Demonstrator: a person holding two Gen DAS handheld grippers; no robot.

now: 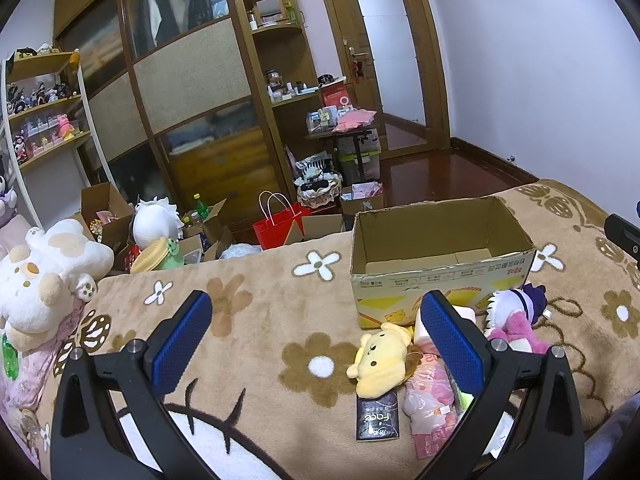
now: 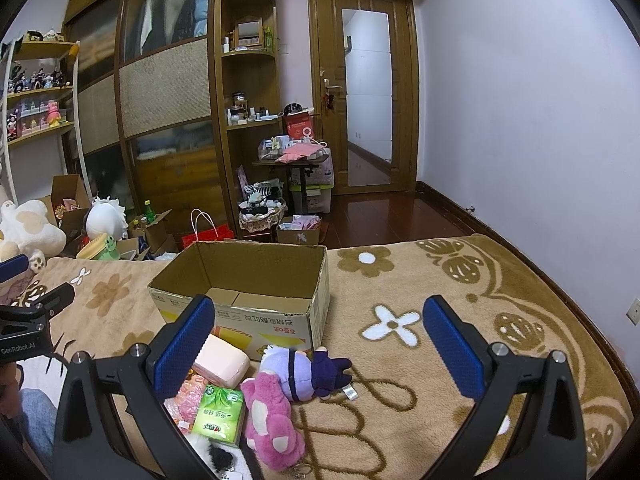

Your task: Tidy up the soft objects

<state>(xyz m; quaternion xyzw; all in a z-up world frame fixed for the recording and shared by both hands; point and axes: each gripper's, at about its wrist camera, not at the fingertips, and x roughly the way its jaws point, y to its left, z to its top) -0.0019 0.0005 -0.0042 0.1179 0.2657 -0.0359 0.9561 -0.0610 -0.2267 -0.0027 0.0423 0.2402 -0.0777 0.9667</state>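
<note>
Both the left hand-held gripper and right hand-held gripper are wide open, holding nothing. The box (empty inside) sits on the bed beside soft toys.

Pink bear, purple doll, beside box
</note>
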